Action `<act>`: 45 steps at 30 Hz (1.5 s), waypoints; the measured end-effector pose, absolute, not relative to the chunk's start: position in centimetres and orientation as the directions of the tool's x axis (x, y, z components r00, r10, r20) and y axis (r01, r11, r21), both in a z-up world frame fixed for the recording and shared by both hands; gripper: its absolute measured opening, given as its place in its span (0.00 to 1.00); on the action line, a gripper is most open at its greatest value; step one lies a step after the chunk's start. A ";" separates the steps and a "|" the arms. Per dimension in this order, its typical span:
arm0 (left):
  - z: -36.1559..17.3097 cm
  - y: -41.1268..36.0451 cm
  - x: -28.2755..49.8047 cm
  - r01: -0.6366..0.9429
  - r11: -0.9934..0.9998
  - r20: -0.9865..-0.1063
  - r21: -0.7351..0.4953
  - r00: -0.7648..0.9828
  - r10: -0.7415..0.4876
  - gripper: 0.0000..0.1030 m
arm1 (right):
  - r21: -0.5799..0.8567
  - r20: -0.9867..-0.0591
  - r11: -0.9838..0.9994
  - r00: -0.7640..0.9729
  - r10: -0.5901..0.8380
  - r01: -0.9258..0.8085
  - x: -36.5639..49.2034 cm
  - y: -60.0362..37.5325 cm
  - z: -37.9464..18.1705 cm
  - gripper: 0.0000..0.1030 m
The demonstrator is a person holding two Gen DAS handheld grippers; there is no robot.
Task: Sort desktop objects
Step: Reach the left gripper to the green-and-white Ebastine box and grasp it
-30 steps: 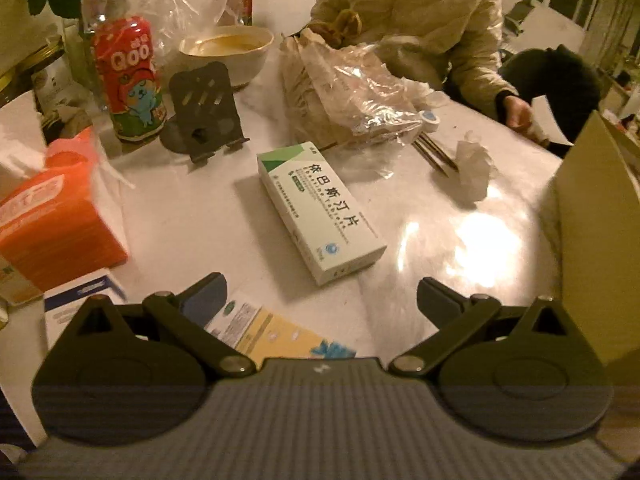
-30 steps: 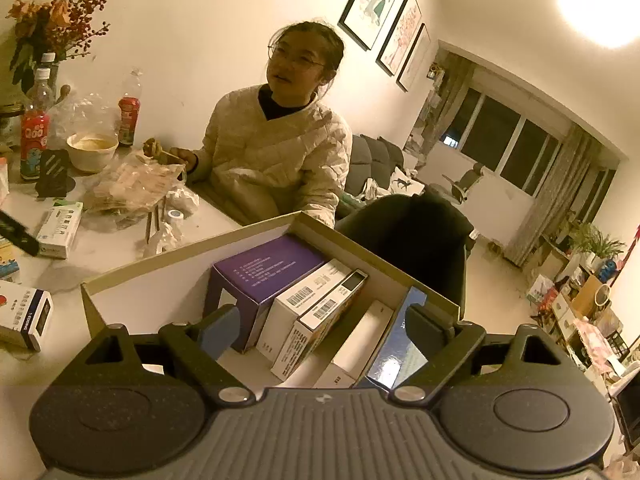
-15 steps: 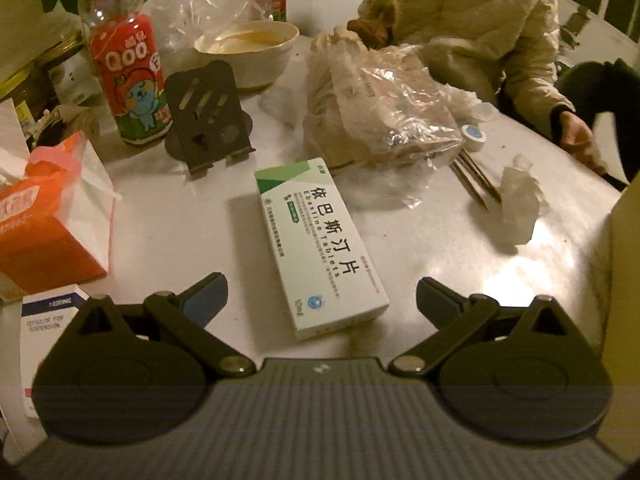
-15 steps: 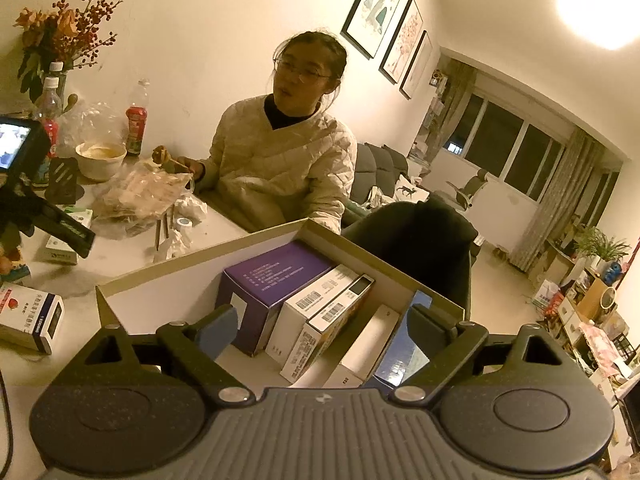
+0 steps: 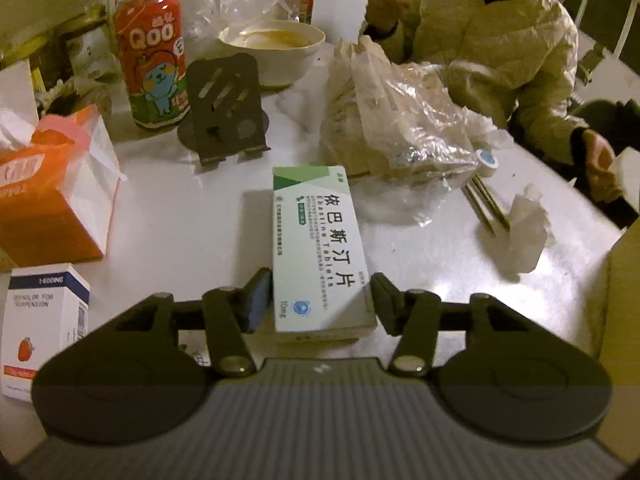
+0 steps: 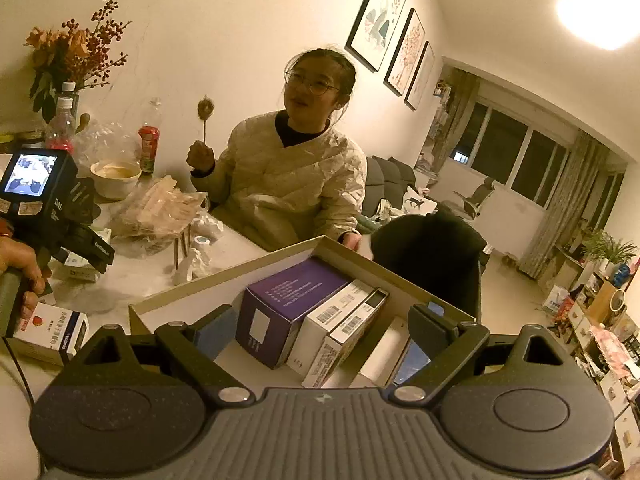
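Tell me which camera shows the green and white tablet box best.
The left wrist view: the tablet box lies flat, centred, its print readable, between the closing fingers of the left gripper. In the right wrist view only a corner of it shows behind that gripper.

We see a cream wall [image 6: 224, 20] bearing three framed pictures [image 6: 394, 30], with curtained windows [image 6: 516, 156] right of them, beneath what seems a glaring ceiling lamp [image 6: 600, 4].

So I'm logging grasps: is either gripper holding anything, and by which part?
Left gripper is closing around the near end of the green-and-white tablet box; contact unclear. Right gripper is open, empty.
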State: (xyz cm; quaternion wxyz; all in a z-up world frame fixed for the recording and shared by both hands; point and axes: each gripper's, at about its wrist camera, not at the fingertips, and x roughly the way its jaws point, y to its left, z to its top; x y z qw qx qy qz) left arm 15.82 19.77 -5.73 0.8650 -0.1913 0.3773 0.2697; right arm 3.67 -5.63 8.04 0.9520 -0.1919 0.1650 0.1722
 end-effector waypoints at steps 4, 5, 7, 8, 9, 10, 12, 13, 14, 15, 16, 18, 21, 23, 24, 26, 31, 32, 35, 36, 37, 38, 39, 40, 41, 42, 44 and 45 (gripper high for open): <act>-5.6 20.2 15.1 -0.592 0.789 -0.755 -0.165 0.590 0.285 0.49 | -0.301 -0.380 0.868 0.884 0.272 -0.396 3.3 -5.4 8.1 0.91; -5.6 20.3 14.9 -0.584 0.792 -0.756 -0.175 0.595 0.272 0.49 | -0.298 -0.380 0.868 0.883 0.274 -0.398 3.2 -5.4 8.1 0.91; -5.6 20.4 14.5 -0.568 0.799 -0.757 -0.195 0.605 0.246 0.49 | -0.287 -0.380 0.870 0.881 0.281 -0.401 3.0 -5.3 8.2 0.91; -5.6 20.5 14.3 -0.560 0.803 -0.757 -0.204 0.610 0.233 0.49 | -0.279 -0.379 0.872 0.880 0.285 -0.403 2.9 -5.3 8.3 0.91; -5.5 20.5 14.1 -0.552 0.806 -0.756 -0.213 0.616 0.221 0.49 | -0.271 -0.379 0.873 0.878 0.291 -0.406 2.8 -5.2 8.4 0.91; -5.5 20.5 13.9 -0.543 0.810 -0.755 -0.222 0.621 0.210 0.49 | -0.261 -0.379 0.874 0.876 0.297 -0.410 2.7 -5.2 8.4 0.91; -5.3 20.5 13.4 -0.524 0.818 -0.750 -0.237 0.634 0.189 0.49 | -0.241 -0.379 0.876 0.871 0.311 -0.418 2.4 -5.1 8.6 0.91; -5.1 20.5 13.1 -0.513 0.823 -0.746 -0.245 0.641 0.178 0.49 | -0.230 -0.380 0.876 0.868 0.319 -0.423 2.3 -5.0 8.7 0.91; -5.0 20.5 12.8 -0.500 0.828 -0.742 -0.253 0.649 0.165 0.49 | -0.218 -0.381 0.877 0.864 0.328 -0.429 2.2 -5.0 8.7 0.91; -4.8 20.5 12.6 -0.489 0.832 -0.738 -0.263 0.657 0.153 0.49 | -0.208 -0.380 0.876 0.861 0.336 -0.434 2.0 -4.9 8.8 0.91; -4.7 20.5 12.3 -0.478 0.835 -0.734 -0.273 0.665 0.141 0.49 | -0.202 -0.380 0.876 0.860 0.342 -0.438 1.8 -4.8 8.8 0.91; -4.4 20.5 11.8 -0.456 0.841 -0.725 -0.290 0.679 0.118 0.49 | -0.198 -0.378 0.874 0.858 0.349 -0.443 1.4 -4.4 8.7 0.91; -4.0 20.5 10.9 -0.433 0.849 -0.712 -0.303 0.695 0.100 0.48 | -0.181 -0.379 0.872 0.850 0.365 -0.455 0.8 -4.0 8.7 0.92; -3.8 20.6 10.3 -0.417 0.851 -0.704 -0.318 0.705 0.082 0.48 | -0.163 -0.382 0.870 0.843 0.379 -0.465 0.5 -3.8 8.7 0.92; -3.7 20.6 9.9 -0.408 0.853 -0.700 -0.326 0.710 0.072 0.48 | -0.152 -0.384 0.870 0.839 0.385 -0.469 0.3 -3.8 8.6 0.93; -3.5 20.4 9.2 -0.387 0.857 -0.691 -0.340 0.721 0.051 0.48 | -0.130 -0.386 0.869 0.832 0.399 -0.477 -0.1 -3.7 8.6 0.93; -2.8 19.5 7.4 -0.319 0.877 -0.663 -0.359 0.749 0.001 0.48 | -0.048 -0.396 0.870 0.809 0.435 -0.491 -0.7 -3.6 8.6 0.93; -2.6 19.3 7.0 -0.304 0.881 -0.657 -0.362 0.753 -0.010 0.49 | -0.039 -0.395 0.870 0.807 0.439 -0.492 -0.9 -3.5 8.5 0.93; -2.2 18.7 6.1 -0.265 0.888 -0.644 -0.376 0.763 -0.046 0.49 | -0.015 -0.392 0.868 0.802 0.451 -0.496 -1.7 -3.3 8.4 0.94; -2.1 18.5 5.8 -0.252 0.889 -0.640 -0.383 0.766 -0.059 0.49 | -0.006 -0.391 0.868 0.800 0.455 -0.497 -1.9 -3.3 8.3 0.94; -2.0 18.3 5.5 -0.238 0.890 -0.636 -0.389 0.768 -0.072 0.49 | 0.003 -0.391 0.868 0.798 0.459 -0.497 -2.1 -3.3 8.2 0.94; -2.0 18.1 5.1 -0.225 0.891 -0.632 -0.395 0.770 -0.086 0.49 | 0.013 -0.391 0.868 0.796 0.462 -0.497 -2.4 -3.3 8.2 0.94; -1.9 17.8 4.7 -0.211 0.890 -0.629 -0.404 0.771 -0.102 0.49 | 0.023 -0.390 0.867 0.794 0.466 -0.497 -2.6 -3.4 8.2 0.94; -1.9 17.6 4.3 -0.197 0.890 -0.625 -0.412 0.772 -0.118 0.49 | 0.033 -0.390 0.867 0.792 0.469 -0.497 -2.9 -3.4 8.1 0.94; -1.8 17.3 4.0 -0.184 0.888 -0.621 -0.421 0.772 -0.134 0.49 | 0.048 -0.389 0.866 0.790 0.474 -0.497 -3.1 -3.5 8.1 0.94; -1.8 17.1 3.6 -0.172 0.886 -0.617 -0.430 0.772 -0.150 0.49 | 0.070 -0.389 0.865 0.785 0.482 -0.497 -3.2 -3.6 8.0 0.94; -1.9 16.6 2.8 -0.141 0.884 -0.608 -0.446 0.773 -0.183 0.49 | 0.122 -0.389 0.859 0.773 0.502 -0.497 -3.5 -3.9 7.9 0.94; -2.0 16.3 2.4 -0.122 0.881 -0.601 -0.456 0.773 -0.204 0.49 | 0.150 -0.389 0.855 0.765 0.513 -0.497 -3.6 -4.1 7.7 0.94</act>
